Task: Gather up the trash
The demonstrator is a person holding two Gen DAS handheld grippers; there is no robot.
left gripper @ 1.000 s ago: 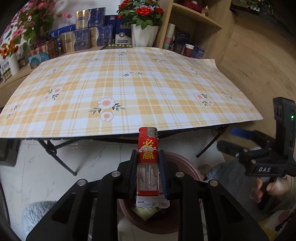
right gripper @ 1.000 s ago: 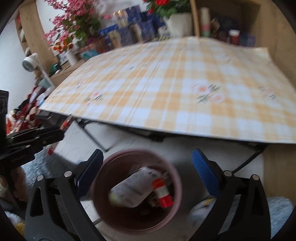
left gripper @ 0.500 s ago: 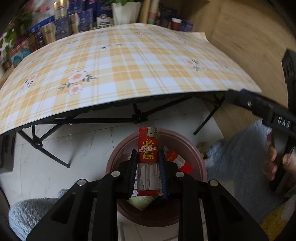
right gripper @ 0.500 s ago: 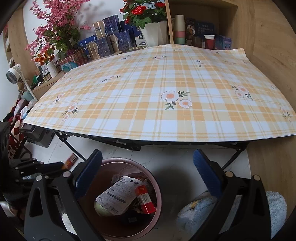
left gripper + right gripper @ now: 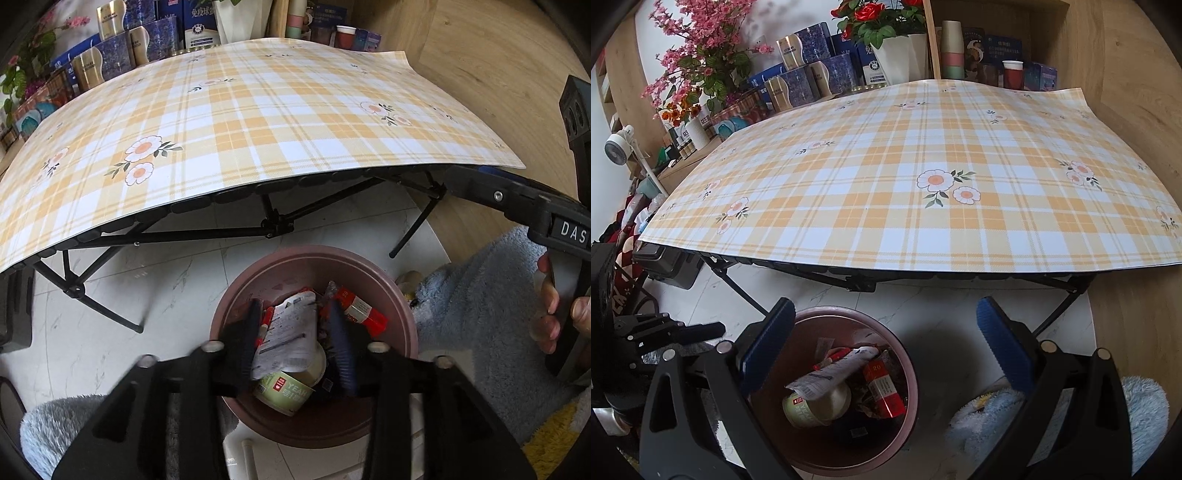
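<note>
Hovering over the bin, the left hand-held gripper has just been opening, empty; right hand-held gripper released. Next: check tabletop.

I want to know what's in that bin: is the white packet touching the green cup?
Touching. The right wrist view shows the white packet lying across the green cup's top inside the bin, no gap visible.
</note>
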